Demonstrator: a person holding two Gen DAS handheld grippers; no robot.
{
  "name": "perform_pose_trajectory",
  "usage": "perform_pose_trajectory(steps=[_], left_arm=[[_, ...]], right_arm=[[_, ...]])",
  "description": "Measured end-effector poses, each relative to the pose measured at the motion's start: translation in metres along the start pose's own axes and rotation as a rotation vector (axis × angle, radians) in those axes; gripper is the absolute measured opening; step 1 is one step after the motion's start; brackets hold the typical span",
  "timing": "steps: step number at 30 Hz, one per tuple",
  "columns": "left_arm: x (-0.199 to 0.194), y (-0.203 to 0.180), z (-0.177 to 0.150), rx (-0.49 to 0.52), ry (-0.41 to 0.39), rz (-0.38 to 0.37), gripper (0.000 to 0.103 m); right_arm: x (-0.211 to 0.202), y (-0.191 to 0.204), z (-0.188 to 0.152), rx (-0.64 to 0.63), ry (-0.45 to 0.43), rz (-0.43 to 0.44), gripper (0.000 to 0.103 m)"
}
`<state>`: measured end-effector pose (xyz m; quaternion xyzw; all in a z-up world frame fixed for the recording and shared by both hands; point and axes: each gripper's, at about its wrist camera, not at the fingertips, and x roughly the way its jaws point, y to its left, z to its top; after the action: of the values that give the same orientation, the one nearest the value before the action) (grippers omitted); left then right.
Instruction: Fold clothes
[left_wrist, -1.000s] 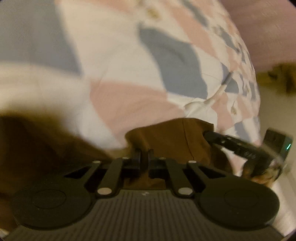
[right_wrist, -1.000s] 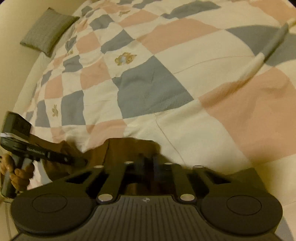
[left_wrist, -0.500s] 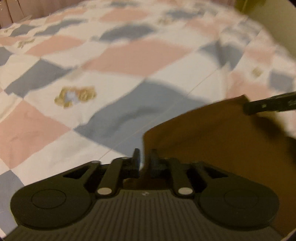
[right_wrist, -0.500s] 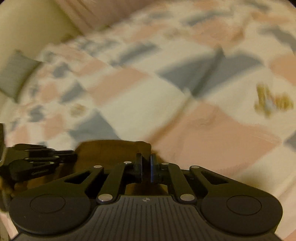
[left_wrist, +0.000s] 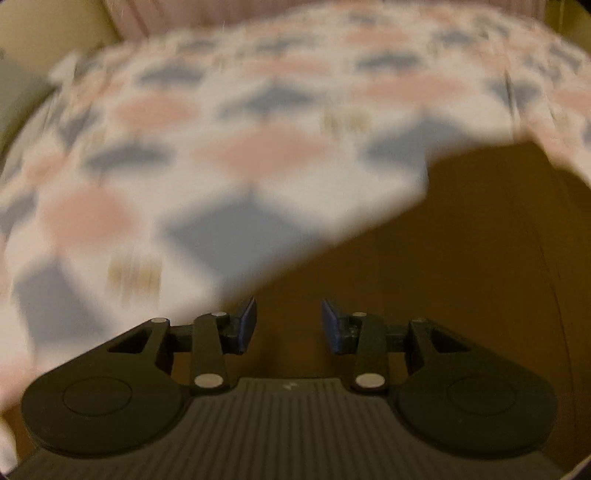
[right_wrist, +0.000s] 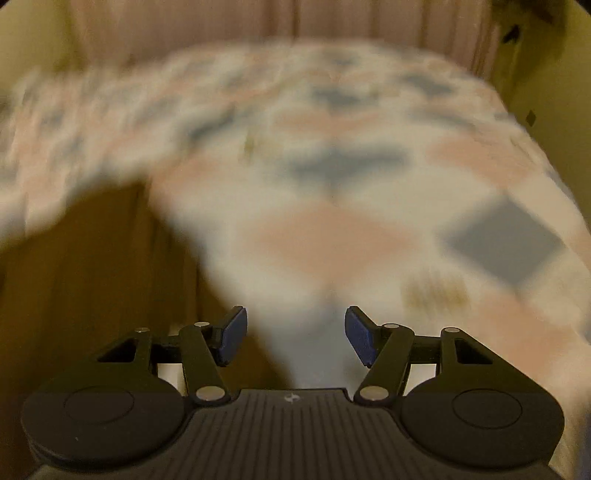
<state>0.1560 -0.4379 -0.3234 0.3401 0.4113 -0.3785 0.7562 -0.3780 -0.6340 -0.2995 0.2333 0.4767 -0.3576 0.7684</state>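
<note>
On the bed: lying spread, one brown garment (left_wrist: 480, 258), plain smooth cloth with a straight edge and a squared corner.
Garment place: filling 3 to 6 o'clock of the left wrist view; sitting from 7 to 10 o'clock in the right wrist view (right_wrist: 92, 266).
Quilt (left_wrist: 221, 155): showing as one soft patchwork of pink, grey-blue and cream diamonds, blurring in both views.
Left gripper (left_wrist: 289, 323): standing released over the brown cloth, gripping nothing; two blue pads (left_wrist: 246, 325) facing each other.
Right gripper (right_wrist: 293, 336): gaping wide, holding nothing, hovering over the quilt just beside the garment edge.
Backdrop: hanging at 12 o'clock, one ribbed pinkish curtain (right_wrist: 295, 22).
</note>
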Motion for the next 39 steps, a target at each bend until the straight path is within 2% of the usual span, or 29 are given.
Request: perform_pose_trajectory(steps=[3,4,6,8,10,11,13,14,15,17,20,23,24,27,29,30,31,32,34,36,39], left_arm=[[-0.034,-0.013,-0.072,-0.071,0.144,-0.035,0.033],[-0.047,-0.02,-0.092,-0.09,0.175,-0.054,0.033],[-0.071,-0.034,-0.125,-0.13,0.221,-0.087,0.033],[-0.092,-0.045,-0.144,-0.171,0.238,-0.13,0.033],[-0.109,-0.057,-0.15,-0.157,0.226,-0.163,0.034],[-0.118,-0.063,-0.154,-0.15,0.219,-0.178,0.034],[-0.127,-0.072,-0.153,-0.114,0.201,-0.187,0.034],[-0.132,-0.078,-0.151,-0.104,0.189,-0.187,0.035],[-0.135,-0.08,-0.15,-0.106,0.184,-0.183,0.035],[-0.14,-0.083,-0.148,-0.112,0.171,-0.18,0.035],[-0.148,-0.084,-0.146,-0.118,0.153,-0.178,0.035],[-0.155,-0.083,-0.146,-0.115,0.145,-0.167,0.035],[-0.156,-0.082,-0.146,-0.123,0.146,-0.161,0.035],[-0.159,-0.077,-0.144,-0.144,0.142,-0.152,0.035],[-0.162,-0.076,-0.143,-0.149,0.131,-0.144,0.035],[-0.164,-0.075,-0.143,-0.152,0.126,-0.142,0.036],[-0.165,-0.074,-0.143,-0.158,0.122,-0.139,0.037],[-0.165,-0.073,-0.144,-0.166,0.122,-0.134,0.038],[-0.166,-0.068,-0.149,-0.184,0.125,-0.128,0.039],[-0.166,-0.06,-0.159,-0.226,0.139,-0.11,0.039],[-0.162,-0.046,-0.179,-0.298,0.179,-0.088,0.039]], right_arm=[[-0.033,0.038,-0.089,-0.119,0.146,0.088,0.061],[-0.04,0.055,-0.114,-0.2,0.179,0.101,0.057],[-0.049,0.089,-0.154,-0.4,0.207,0.107,0.057],[-0.056,0.114,-0.187,-0.614,0.196,0.11,0.057],[-0.052,0.128,-0.212,-0.785,0.187,0.07,0.057],[-0.048,0.133,-0.224,-0.863,0.186,0.045,0.054],[-0.035,0.138,-0.237,-0.938,0.173,-0.006,0.049],[-0.031,0.138,-0.24,-0.945,0.163,0.0,0.043],[-0.032,0.136,-0.236,-0.921,0.164,0.023,0.037],[-0.033,0.13,-0.23,-0.872,0.168,0.069,0.007],[-0.054,0.096,-0.194,-0.685,0.183,0.178,0.001],[-0.086,0.031,-0.139,-0.38,0.129,0.26,0.001],[-0.098,0.005,-0.12,-0.295,0.074,0.237,0.001],[-0.138,-0.09,-0.056,-0.016,-0.138,0.095,0.001],[-0.16,-0.157,-0.023,0.232,-0.304,-0.113,0.001],[-0.164,-0.184,-0.014,0.348,-0.33,-0.238,0.013],[-0.168,-0.21,-0.005,0.46,-0.353,-0.362,0.043],[-0.167,-0.219,-0.004,0.488,-0.336,-0.4,0.069],[-0.165,-0.238,-0.002,0.543,-0.303,-0.475,0.069],[-0.154,-0.225,-0.016,0.542,-0.278,-0.38,0.069],[-0.117,-0.182,-0.054,0.564,-0.146,-0.159,0.068]])
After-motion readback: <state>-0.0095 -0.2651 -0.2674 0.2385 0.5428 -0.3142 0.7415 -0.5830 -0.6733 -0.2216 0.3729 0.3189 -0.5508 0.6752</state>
